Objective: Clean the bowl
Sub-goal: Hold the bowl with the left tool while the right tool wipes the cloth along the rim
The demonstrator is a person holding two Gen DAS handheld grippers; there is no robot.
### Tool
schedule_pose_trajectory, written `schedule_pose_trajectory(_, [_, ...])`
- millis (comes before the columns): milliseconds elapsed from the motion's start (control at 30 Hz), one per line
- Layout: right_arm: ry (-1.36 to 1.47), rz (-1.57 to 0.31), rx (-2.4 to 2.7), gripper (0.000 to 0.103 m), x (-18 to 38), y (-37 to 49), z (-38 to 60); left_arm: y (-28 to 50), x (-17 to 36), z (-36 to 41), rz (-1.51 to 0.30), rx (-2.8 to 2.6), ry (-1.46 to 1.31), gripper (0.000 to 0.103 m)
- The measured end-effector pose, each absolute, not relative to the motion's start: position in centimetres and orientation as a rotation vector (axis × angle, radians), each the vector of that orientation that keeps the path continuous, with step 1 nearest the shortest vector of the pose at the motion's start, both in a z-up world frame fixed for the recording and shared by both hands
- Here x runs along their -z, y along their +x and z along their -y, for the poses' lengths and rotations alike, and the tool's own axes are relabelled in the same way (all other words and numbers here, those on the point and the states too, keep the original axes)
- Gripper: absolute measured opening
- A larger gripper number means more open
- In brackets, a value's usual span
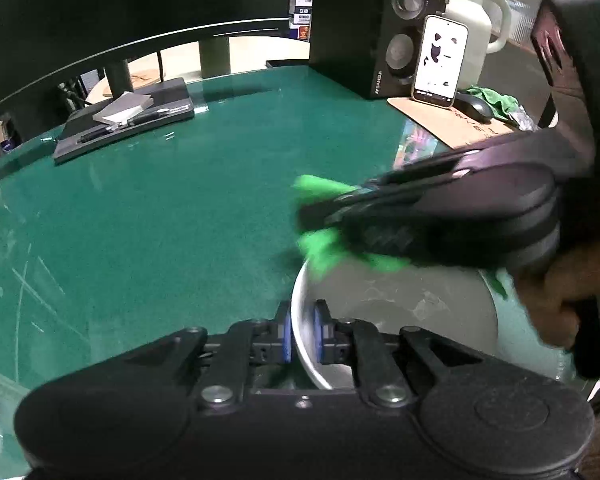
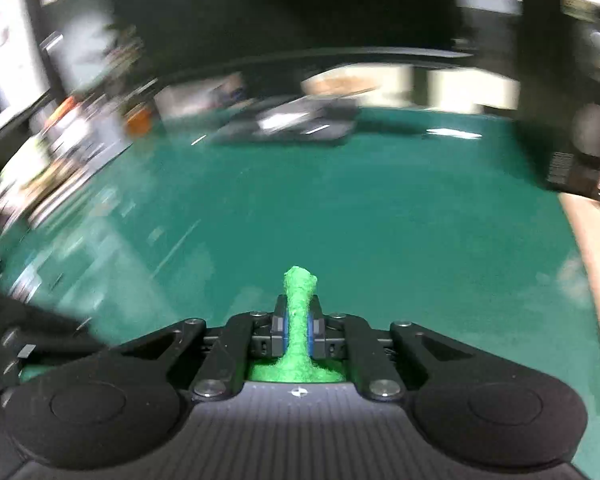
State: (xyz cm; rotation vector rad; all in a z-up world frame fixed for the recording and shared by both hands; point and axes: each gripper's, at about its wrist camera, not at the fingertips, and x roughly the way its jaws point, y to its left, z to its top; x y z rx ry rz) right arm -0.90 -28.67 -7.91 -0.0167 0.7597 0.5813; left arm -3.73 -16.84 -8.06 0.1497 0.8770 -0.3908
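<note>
Left wrist view shows the green table (image 1: 160,208) first, and then the left gripper (image 1: 303,334), whose two pads are closed narrowly on the rim of the white bowl (image 1: 400,312). The bowl sits at the near right part of the table and looks tilted. I judge it is stiff, smooth and probably slippery ceramic, rather fragile, so the thin rim is the good place to pinch it. Further right, the right gripper (image 1: 320,216) reaches over the bowl and holds a green cloth (image 1: 320,256) at the far rim. In the right wrist view, its jaws are tight on this soft, light cloth (image 2: 298,312).
</note>
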Motion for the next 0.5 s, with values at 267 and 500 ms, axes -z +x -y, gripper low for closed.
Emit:
schedule_pose_trajectory(267, [0.153, -0.811, -0.745, 0.002, 8.5, 0.4, 28.3, -4.0, 8.1, 16.7, -0.876, 0.382, 0.125, 0.013])
schedule_pose_trajectory(500, [0.208, -0.846, -0.596, 0.011, 9.0, 0.8, 29.9, -3.9, 8.1, 16.8, -0.879, 0.387, 0.124, 0.015])
